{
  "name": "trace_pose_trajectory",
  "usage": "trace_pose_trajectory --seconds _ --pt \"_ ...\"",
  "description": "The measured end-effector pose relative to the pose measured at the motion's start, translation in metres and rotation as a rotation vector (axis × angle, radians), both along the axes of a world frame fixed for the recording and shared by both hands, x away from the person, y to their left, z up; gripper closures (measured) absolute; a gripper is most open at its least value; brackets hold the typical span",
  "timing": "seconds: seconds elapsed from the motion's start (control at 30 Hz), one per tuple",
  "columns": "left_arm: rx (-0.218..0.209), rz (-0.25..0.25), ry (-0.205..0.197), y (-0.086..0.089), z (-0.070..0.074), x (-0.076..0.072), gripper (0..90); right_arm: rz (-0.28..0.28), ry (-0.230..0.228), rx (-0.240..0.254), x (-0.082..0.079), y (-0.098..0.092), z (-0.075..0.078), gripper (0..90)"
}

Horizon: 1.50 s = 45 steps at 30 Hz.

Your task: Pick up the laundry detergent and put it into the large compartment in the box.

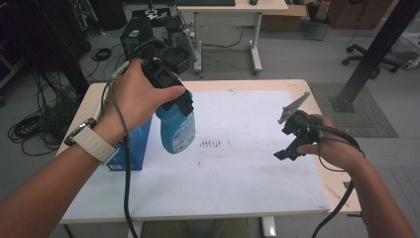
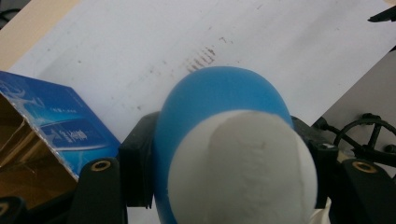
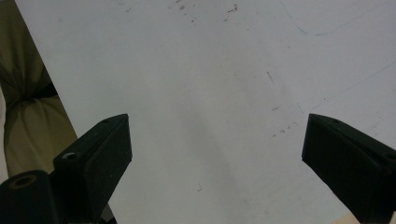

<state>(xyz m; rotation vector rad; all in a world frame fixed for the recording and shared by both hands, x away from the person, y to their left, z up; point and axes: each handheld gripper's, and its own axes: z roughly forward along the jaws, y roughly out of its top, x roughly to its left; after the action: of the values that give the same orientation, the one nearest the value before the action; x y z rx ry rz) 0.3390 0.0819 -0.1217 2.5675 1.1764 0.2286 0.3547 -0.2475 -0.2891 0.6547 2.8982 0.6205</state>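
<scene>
- Left hand-held gripper (image 1: pixel 182 101) is clamped on the neck of a blue plastic bottle with a white cap (image 2: pixel 219 140); keep it upright, lifting straight.
- Beside it, avoid the blue cardboard box (image 1: pixel 130 146).
- Right hand-held gripper (image 3: pixel 217 154), farther off, is wide open, empty above the white tabletop (image 1: pixel 247 168).

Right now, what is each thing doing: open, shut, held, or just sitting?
Blue plastic bottle with white cap: capped, upright, held near its top.
Left gripper: shut on the bottle.
Right gripper: open, nothing between its fingers.
Blue cardboard box: open, resting on the table.
</scene>
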Motion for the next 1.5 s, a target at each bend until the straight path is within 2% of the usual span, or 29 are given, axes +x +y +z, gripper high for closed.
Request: trace_pose_trajectory --seconds 0.73,1.2,1.5 --pt "-0.015 0.098 -0.005 0.012 0.015 0.01 37.2 0.005 0.001 0.001 0.001 0.003 0.001 8.8" --pt "-0.02 0.171 -0.012 0.029 0.025 0.016 37.3 0.013 0.0 -0.002 0.002 0.006 0.002 8.8" --pt "-0.039 0.216 -0.011 0.045 0.03 0.021 37.3 0.014 0.001 -0.003 0.004 0.007 0.001 8.8"
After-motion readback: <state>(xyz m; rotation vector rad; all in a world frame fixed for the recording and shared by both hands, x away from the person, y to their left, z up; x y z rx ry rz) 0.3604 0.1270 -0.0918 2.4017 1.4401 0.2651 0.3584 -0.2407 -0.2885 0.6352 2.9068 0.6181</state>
